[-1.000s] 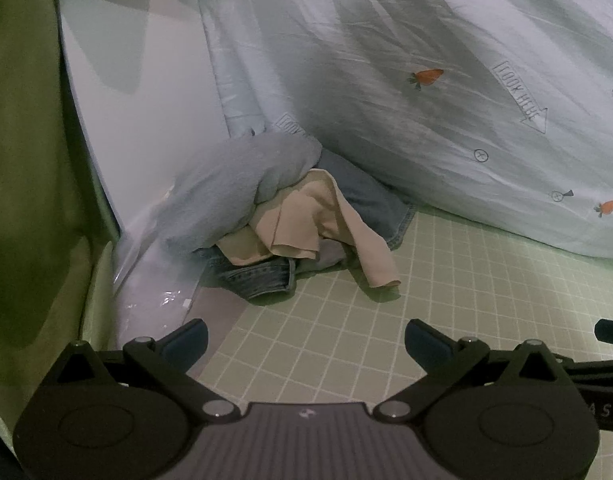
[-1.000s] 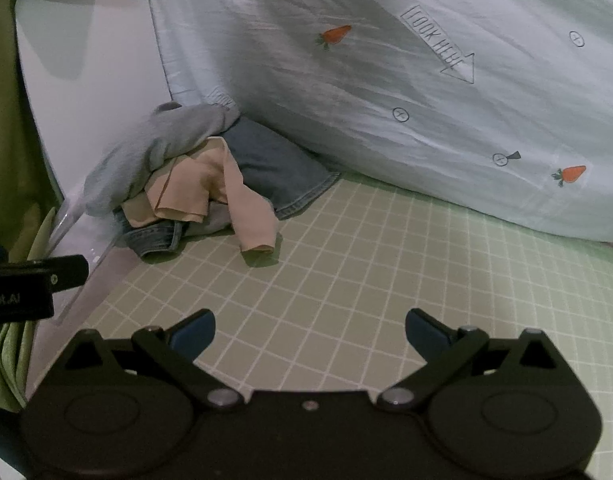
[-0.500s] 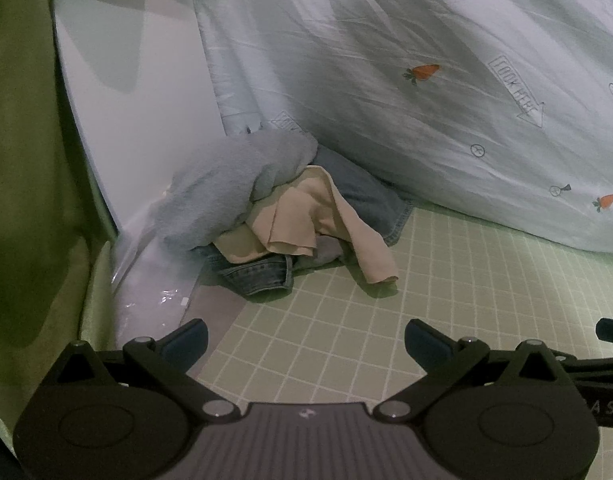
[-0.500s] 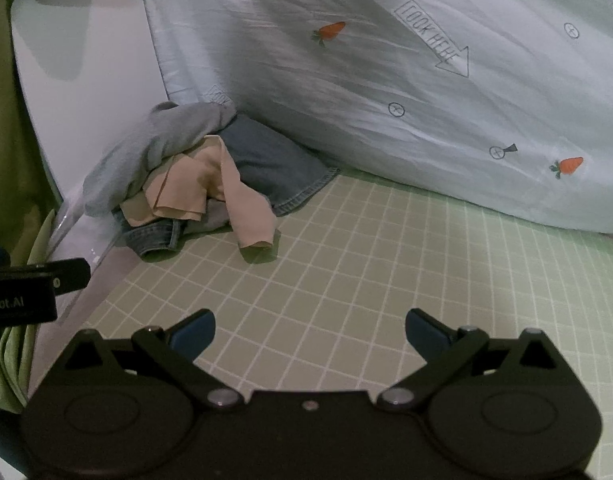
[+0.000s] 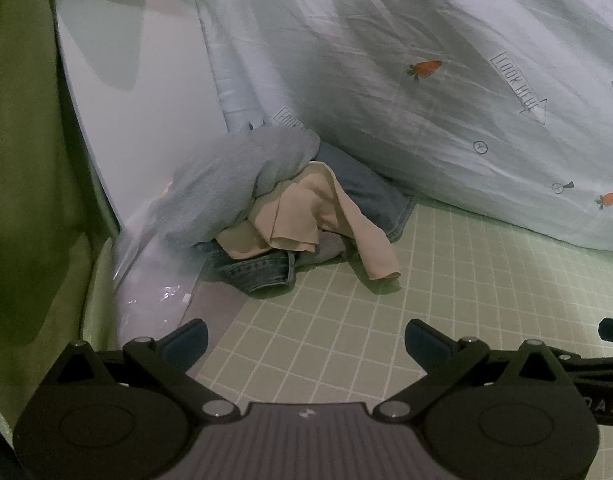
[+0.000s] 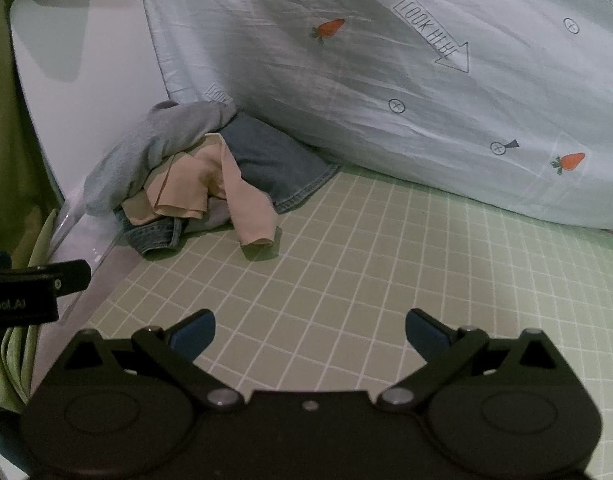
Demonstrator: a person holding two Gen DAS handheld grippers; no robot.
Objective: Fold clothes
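- The left gripper (image 5: pixel 305 338) is hovering at the bottom of its frame with its jaws spread wide and nothing between them.
- The right gripper (image 6: pixel 309 330) is hovering likewise at the bottom of its own frame, jaws wide and empty above the checked green mat (image 6: pixel 386 288).
- The clothes are lying in a crumpled heap left of centre in both views, pushed into the corner where the mat is meeting a white panel (image 5: pixel 138 92) and a hanging carrot-print sheet (image 5: pixel 426 80).
- A grey garment (image 5: pixel 234 184) is draping over the top of the heap, leaning against the panel.
- A beige garment (image 5: pixel 306 216) is spilling forward, one end trailing onto the mat; that loose end is probably the easiest place to grip.
- Blue jeans (image 6: pixel 274 164) are sitting underneath, a hem (image 5: pixel 262 272) sticking out in front.
- No garment is lying flat or folded in view.
- Most of the mat is lying bare in the centre and right of both frames, apparently giving room to spread a garment.
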